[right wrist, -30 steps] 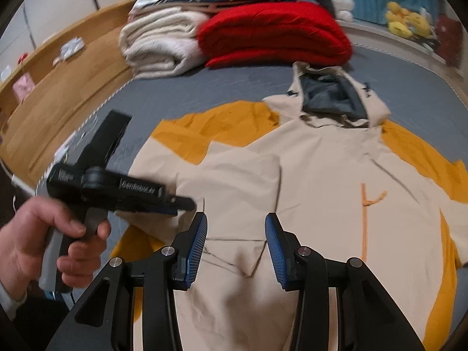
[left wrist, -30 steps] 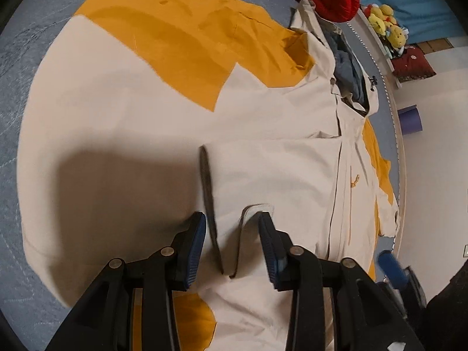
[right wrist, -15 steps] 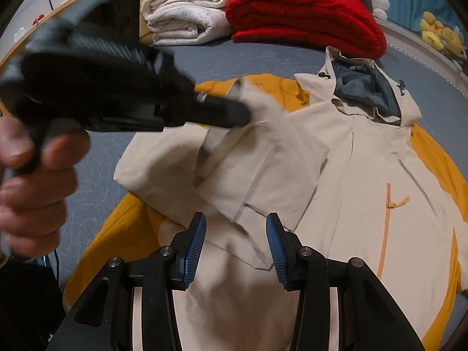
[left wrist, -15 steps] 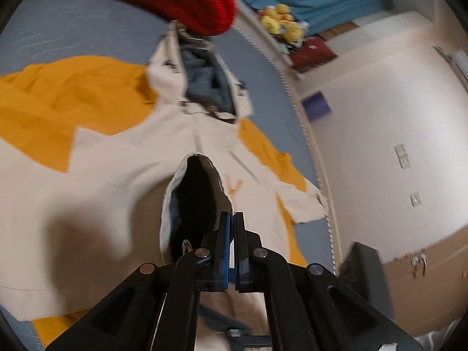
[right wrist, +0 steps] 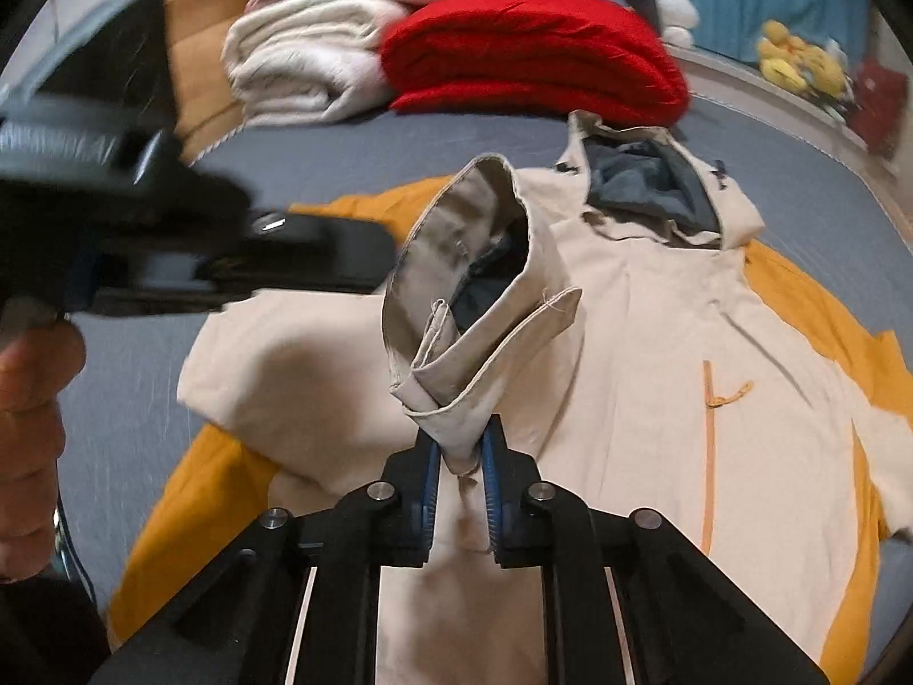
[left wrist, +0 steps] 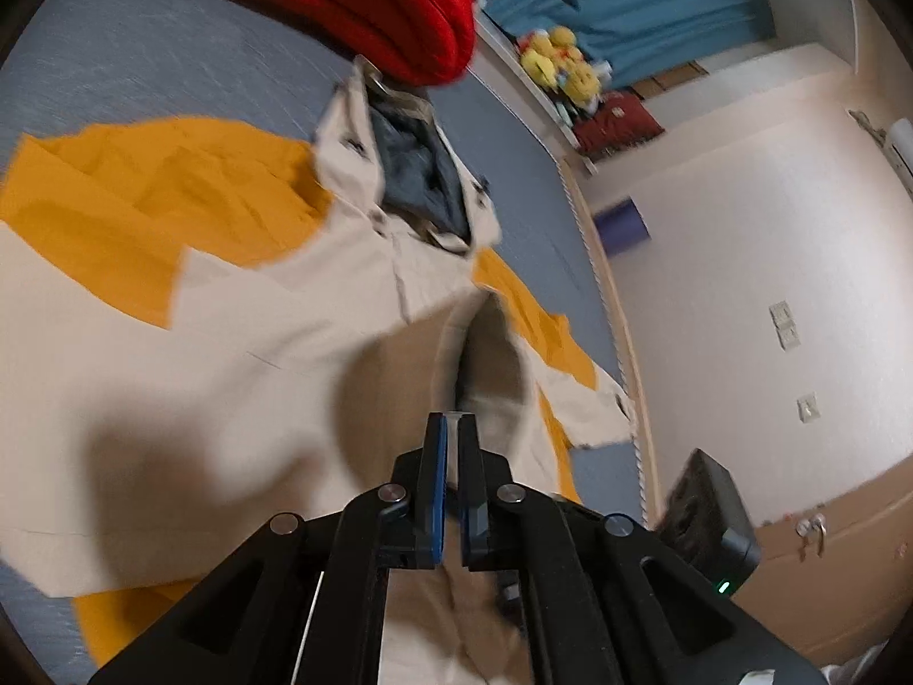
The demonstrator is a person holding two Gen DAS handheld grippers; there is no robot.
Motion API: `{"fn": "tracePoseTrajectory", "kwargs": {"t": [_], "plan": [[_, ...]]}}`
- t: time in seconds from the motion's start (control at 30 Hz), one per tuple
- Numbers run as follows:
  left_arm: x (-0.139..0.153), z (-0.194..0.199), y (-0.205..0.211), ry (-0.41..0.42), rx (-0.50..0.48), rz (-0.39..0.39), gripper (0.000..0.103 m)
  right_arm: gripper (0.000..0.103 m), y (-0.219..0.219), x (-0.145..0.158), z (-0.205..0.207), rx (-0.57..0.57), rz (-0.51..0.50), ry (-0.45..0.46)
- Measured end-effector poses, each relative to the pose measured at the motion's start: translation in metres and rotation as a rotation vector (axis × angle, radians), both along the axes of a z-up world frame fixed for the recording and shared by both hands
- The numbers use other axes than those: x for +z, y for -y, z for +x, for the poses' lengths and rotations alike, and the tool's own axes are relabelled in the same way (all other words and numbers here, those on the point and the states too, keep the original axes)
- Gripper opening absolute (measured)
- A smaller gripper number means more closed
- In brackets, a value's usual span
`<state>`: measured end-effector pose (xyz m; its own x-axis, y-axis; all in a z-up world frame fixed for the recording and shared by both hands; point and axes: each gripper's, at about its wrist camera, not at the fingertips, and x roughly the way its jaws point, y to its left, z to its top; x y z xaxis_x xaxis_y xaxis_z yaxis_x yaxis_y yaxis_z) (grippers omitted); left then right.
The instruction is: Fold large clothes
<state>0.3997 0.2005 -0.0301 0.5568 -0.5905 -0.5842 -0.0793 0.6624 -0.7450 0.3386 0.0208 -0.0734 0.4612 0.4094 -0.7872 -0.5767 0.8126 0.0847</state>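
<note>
A beige and orange hooded jacket [right wrist: 639, 377] lies front up on the grey-blue bed [right wrist: 399, 142], its hood [right wrist: 645, 182] at the far end. One beige sleeve cuff [right wrist: 485, 285] is raised above the chest. My left gripper [left wrist: 452, 418] is shut on that cuff [left wrist: 491, 354]; in the right wrist view it reaches in from the left [right wrist: 394, 262], held by a hand [right wrist: 28, 428]. My right gripper [right wrist: 461, 442] is closing, and its blue pads press on the cuff's lower fold.
A folded red blanket [right wrist: 530, 51] and white folded blankets [right wrist: 302, 57] are stacked at the head of the bed. Yellow plush toys [right wrist: 799, 57] sit at the far right. A wooden bed frame [right wrist: 200, 74] runs along the left, a pale wall [left wrist: 742, 285] beyond the right edge.
The left gripper shut on the sleeve cuff and lifted it off the jacket. The right jaws, open a moment ago, have narrowed onto the cuff's lower fold.
</note>
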Motion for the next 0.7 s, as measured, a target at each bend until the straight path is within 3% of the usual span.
{"fn": "tracePoseTrajectory", "kwargs": {"t": [0.1,0.27,0.7], "plan": [[0.006,-0.007,-0.018,-0.006,0.079,0.115,0.002,0.013,0.019,0.009,0.011,-0.083,0.064,-0.024],[0.006,-0.012,-0.027,-0.066,0.146,0.438,0.002,0.013,0.054,0.021,0.024,-0.209,0.114,-0.019],[-0.018,-0.017,-0.021,-0.178,0.084,0.562,0.003,0.013,0.128,0.024,0.067,-0.432,0.167,-0.065]]}}
